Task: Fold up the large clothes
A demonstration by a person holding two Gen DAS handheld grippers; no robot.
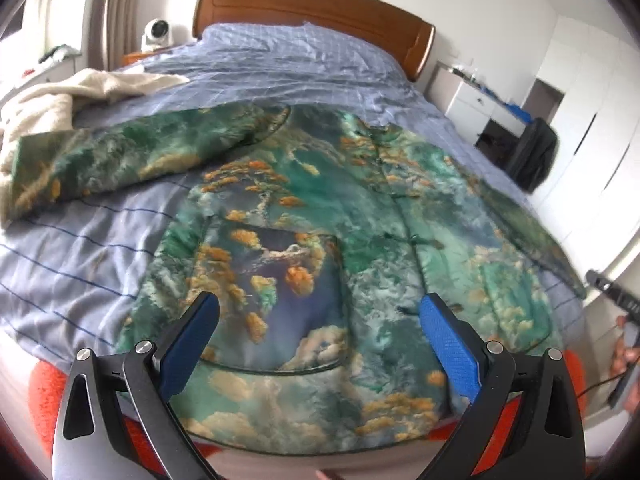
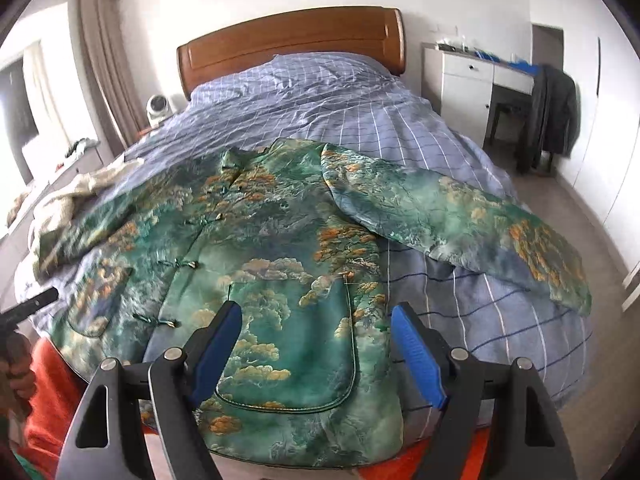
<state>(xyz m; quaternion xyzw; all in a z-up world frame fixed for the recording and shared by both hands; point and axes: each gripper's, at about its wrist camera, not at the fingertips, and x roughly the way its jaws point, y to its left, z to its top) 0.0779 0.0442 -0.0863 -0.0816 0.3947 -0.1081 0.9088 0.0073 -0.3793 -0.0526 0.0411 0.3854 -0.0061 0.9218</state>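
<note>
A green jacket [image 1: 320,200] [image 2: 272,240] with a landscape print of orange trees and clouds lies flat, front up, on the blue checked bed cover [image 1: 280,68] [image 2: 340,104]. Both sleeves are spread out to the sides. Its hem reaches the near edge of the bed. My left gripper [image 1: 319,300] hovers above the left patch pocket [image 1: 276,280], jaws wide open, nothing between the blue pads. My right gripper [image 2: 317,309] hangs over the right patch pocket [image 2: 296,352], also open and holding nothing. Neither gripper touches the cloth.
A cream blanket [image 1: 60,96] [image 2: 80,192] lies bunched at the bed's left side, by the left sleeve. Orange fabric [image 1: 48,392] [image 2: 52,400] shows at the near edge. Beyond the bed are a wooden headboard [image 2: 292,36], a white fan [image 1: 156,34], and a white desk [image 2: 468,80] with a dark coat [image 2: 556,112].
</note>
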